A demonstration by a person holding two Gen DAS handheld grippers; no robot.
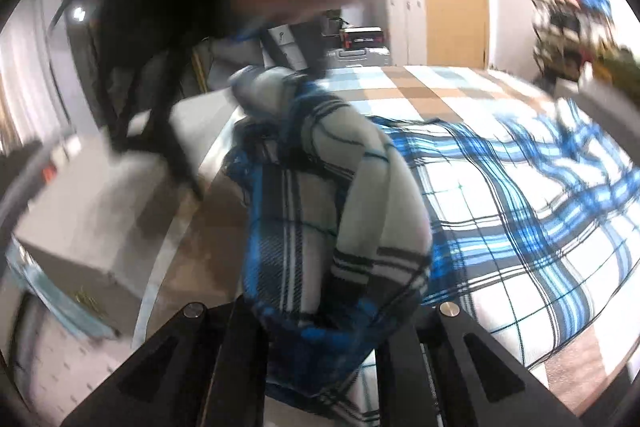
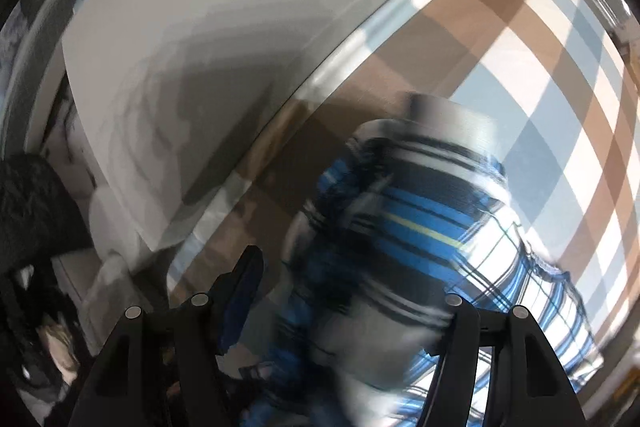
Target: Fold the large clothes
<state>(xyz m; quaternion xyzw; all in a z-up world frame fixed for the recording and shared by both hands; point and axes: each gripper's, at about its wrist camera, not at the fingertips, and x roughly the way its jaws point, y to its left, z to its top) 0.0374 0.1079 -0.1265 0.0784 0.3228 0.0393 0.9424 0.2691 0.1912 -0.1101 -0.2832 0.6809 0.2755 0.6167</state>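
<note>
Nothing here can be read. The dark case at the far end of the room carries a pale strip that may be a label, but it is too small and smeared to make out. The grey box by the bed shows no lettering, and the plaid cloth bears only stripes.

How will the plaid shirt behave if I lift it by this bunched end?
Probably floppy: the shirt drapes in folds from the left gripper. It likely drags across the bed rather than lifting flat. Probably light.
</note>
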